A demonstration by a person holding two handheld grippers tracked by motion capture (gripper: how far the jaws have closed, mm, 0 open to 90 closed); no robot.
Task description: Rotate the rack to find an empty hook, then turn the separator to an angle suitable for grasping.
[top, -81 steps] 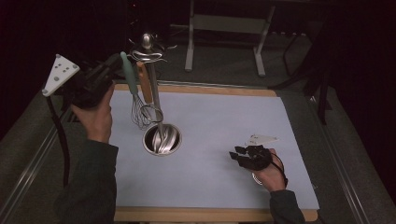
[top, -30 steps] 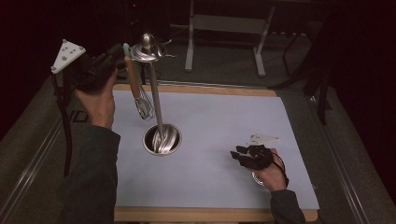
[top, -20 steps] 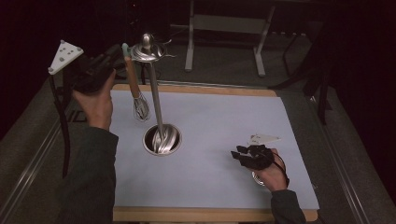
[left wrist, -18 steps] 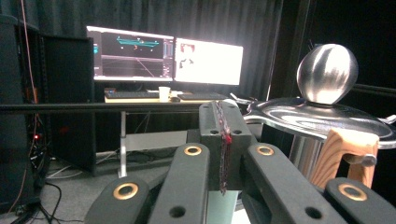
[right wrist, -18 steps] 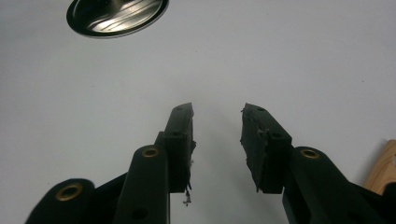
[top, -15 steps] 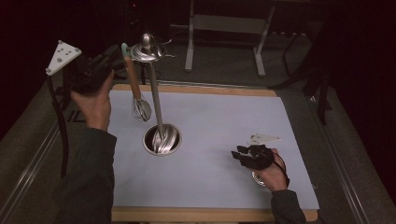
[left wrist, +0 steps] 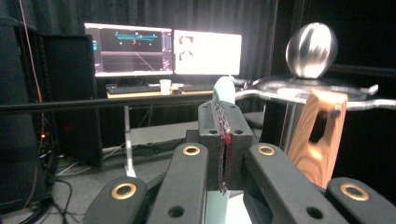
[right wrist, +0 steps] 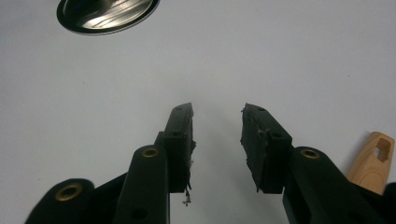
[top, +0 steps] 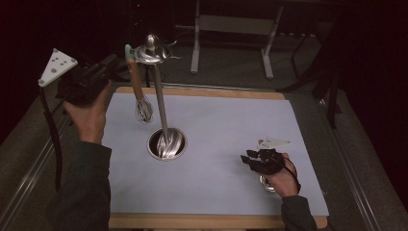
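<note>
Left gripper point(left wrist: 223, 154): jaws clamped on mint tip of whisk point(top: 139, 91); raised beside rack top
Whisk: hanging wires-down above mat; just beside utensil stand point(top: 161, 110)
Right gripper point(right wrist: 217, 140): jaws parted, nothing between; low over white mat point(top: 231, 130)

We see a polished, mirror-bright metal stand point(top: 159, 103), a whisk point(top: 139, 91) of thin wire with a wooden handle tipped in smooth pale-green plastic, matt black tongs point(right wrist: 217, 144) with roughened pads, and a matt, pale bench point(top: 231, 130) edged in wood.
</note>
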